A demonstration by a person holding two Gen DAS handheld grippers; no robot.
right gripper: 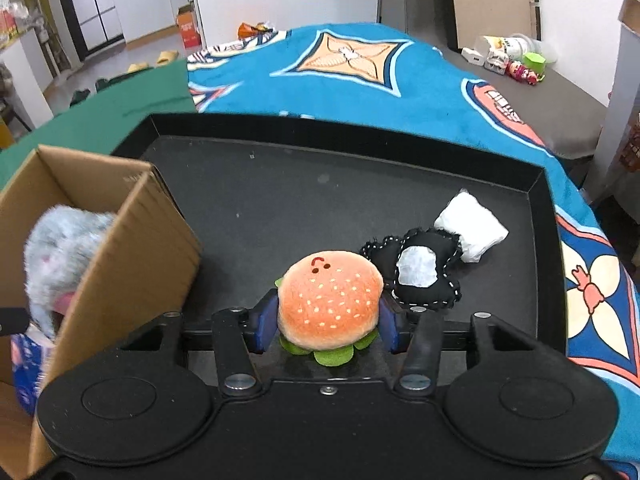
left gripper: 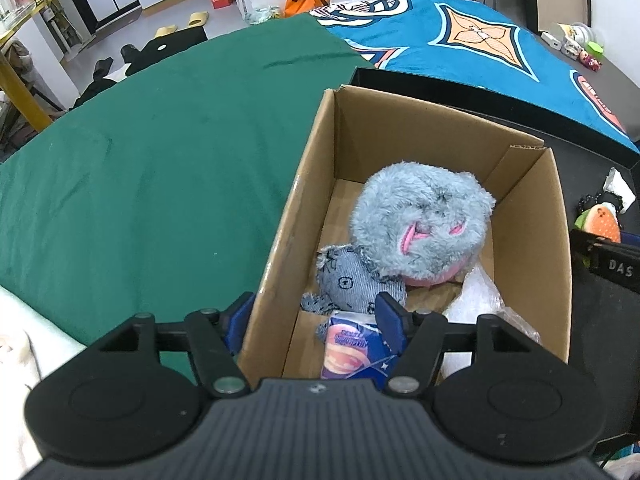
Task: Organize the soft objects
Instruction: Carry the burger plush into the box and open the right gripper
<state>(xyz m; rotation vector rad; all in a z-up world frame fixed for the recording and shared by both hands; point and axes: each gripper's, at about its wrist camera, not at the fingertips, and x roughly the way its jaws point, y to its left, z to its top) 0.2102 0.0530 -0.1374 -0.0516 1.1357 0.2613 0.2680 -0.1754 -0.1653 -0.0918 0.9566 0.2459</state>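
A cardboard box (left gripper: 312, 184) holds a fluffy grey-pink plush (left gripper: 420, 224), a small grey denim plush (left gripper: 352, 284) and a blue printed pack (left gripper: 356, 348). My left gripper (left gripper: 316, 316) is open, its jaws straddling the box's left wall. My right gripper (right gripper: 328, 320) is shut on a hamburger plush (right gripper: 330, 300) over the black tray (right gripper: 280, 200). A black-and-white plush (right gripper: 416, 272) and a white pouch (right gripper: 472, 228) lie on the tray beyond it. The box (right gripper: 132, 256) stands left of the right gripper.
The tray sits on a bed with a green cloth (left gripper: 152, 152) and a blue patterned blanket (right gripper: 360, 76). Clear plastic wrap (left gripper: 480, 300) lies in the box's right side. Small toys and cups (right gripper: 516, 60) stand on a grey surface at the far right.
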